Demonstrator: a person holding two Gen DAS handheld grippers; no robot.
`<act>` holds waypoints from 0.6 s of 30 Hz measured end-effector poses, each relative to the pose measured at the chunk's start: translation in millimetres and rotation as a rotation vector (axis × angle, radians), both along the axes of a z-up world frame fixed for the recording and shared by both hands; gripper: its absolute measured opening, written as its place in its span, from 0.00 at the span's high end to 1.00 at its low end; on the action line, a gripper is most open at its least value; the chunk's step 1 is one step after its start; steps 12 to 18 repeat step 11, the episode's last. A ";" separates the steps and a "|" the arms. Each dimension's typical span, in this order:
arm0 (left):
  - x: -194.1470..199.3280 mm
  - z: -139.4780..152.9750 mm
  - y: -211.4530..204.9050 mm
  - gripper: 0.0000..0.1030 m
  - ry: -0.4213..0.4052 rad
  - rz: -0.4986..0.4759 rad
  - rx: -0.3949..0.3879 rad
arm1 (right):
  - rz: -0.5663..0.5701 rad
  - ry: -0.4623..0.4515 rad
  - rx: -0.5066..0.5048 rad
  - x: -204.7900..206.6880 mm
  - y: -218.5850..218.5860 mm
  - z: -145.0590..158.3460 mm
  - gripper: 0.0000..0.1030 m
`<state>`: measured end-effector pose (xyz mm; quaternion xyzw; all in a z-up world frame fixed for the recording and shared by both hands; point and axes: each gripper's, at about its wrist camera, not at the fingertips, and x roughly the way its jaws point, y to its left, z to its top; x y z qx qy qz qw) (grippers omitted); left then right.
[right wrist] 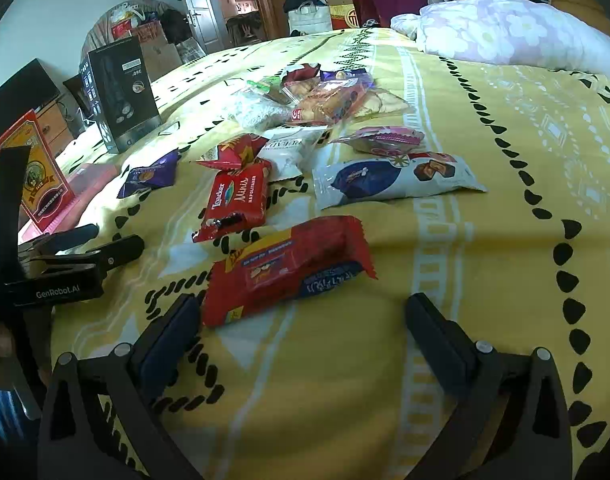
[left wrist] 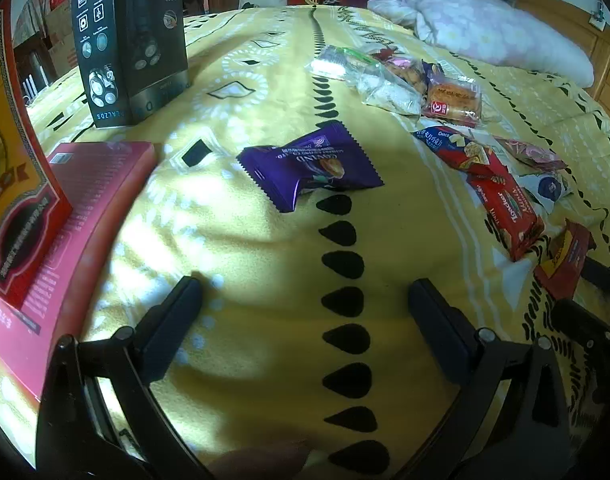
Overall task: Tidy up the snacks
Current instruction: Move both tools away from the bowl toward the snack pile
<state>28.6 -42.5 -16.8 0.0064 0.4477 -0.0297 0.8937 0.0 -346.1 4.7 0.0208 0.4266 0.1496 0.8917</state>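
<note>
On the bed (left wrist: 265,264), seen from the left wrist view, the left claw (left wrist: 305,300) is spread wide and holds nothing. It hovers low over the yellow blanket. A purple snack pack (left wrist: 311,168) lies a little ahead of it, all by itself. A pink box (left wrist: 85,208) lies flat at the left, with a red and gold box (left wrist: 13,184) standing on it. A tall black box (left wrist: 133,40) stands farther back. More snacks sit in a bunch at the right.

From the right wrist view, the right claw (right wrist: 303,314) is spread wide too, and empty. A big red snack pack (right wrist: 285,268) lies just in front of it, close to the finger (right wrist: 165,344) on the left side. Behind it are a red wafer pack (right wrist: 235,204), a white and blue bag (right wrist: 393,180) and a heap of other snacks.

The snacks still lie loose, so I think the sorting has hardly begun. The bed is soft, so a claw that pushes down may sink and miss. The packs are flat and slippery, so one may slide away or get squashed. The two claws are near each other and could bump.
</note>
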 end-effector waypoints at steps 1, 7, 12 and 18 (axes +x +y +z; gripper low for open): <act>0.3 -0.1 -0.3 0.00 0.001 0.000 0.000 | 0.000 0.000 -0.001 0.2 0.1 0.0 0.00; 0.0 -0.2 0.0 0.00 0.000 0.000 0.001 | 0.000 0.000 0.001 0.1 -0.3 -0.5 0.00; 0.7 -0.4 -0.1 0.00 -0.001 0.000 -0.001 | 0.000 0.000 0.000 0.4 0.0 -0.8 0.00; 0.7 -0.4 -0.1 0.00 -0.001 0.000 -0.001 | 0.000 0.000 0.000 0.4 0.0 -0.8 0.00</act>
